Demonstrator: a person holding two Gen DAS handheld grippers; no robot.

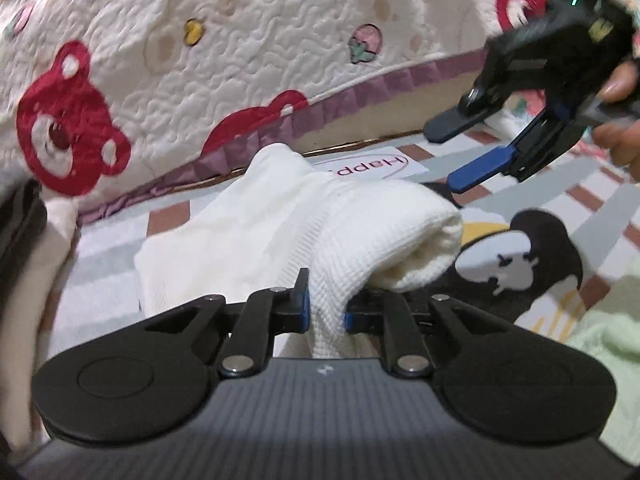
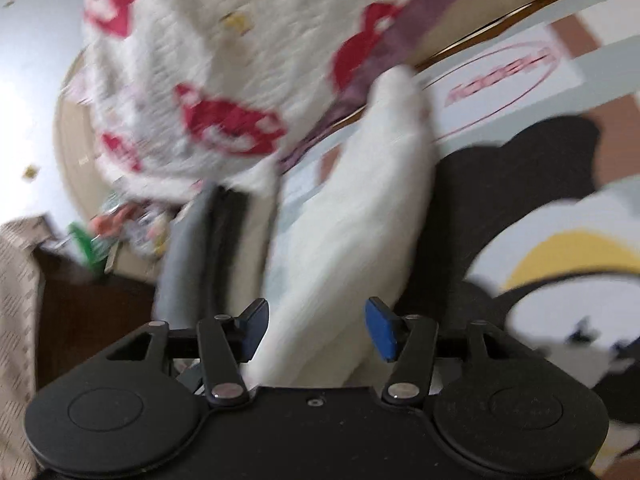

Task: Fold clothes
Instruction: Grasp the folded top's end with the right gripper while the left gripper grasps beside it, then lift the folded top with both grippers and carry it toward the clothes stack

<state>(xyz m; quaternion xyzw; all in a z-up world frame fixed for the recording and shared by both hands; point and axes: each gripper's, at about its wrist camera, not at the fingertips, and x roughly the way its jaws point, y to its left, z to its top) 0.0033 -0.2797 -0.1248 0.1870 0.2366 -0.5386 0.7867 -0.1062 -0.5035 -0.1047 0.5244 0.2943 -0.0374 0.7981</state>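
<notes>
Behind everything hangs a cream quilt [image 1: 248, 40] printed with red bears and edged with a purple frill [image 1: 352, 98]; three bears show in the left wrist view. Below it lies a striped mat [image 1: 104, 256] with a black, white and yellow cartoon figure [image 1: 520, 264] and one white label [image 1: 372, 166] with a red oval and pink lettering.

One white garment [image 1: 352, 236], a waffle-knit piece, lies on the mat in a loose roll. Its long axis runs away from the left tongs [image 1: 326, 312] toward the quilt's frill, its far tip just beside the label. The rolled end bulges toward the cartoon figure.

Both blue-padded fingers of the left tongs press into a fold of the white garment, so they are clamped on it near its close end.

The right tongs [image 1: 460, 154] hover above the mat beyond the garment, held by a hand [image 1: 620, 84] at the edge of the view, with their two fingers spread apart and nothing between them. Their own blurred view shows the garment [image 2: 360, 220] stretching ahead between the parted fingers [image 2: 382, 328] without being pinched.

A pale green cloth [image 1: 608, 332] lies at the right edge of the mat.
</notes>
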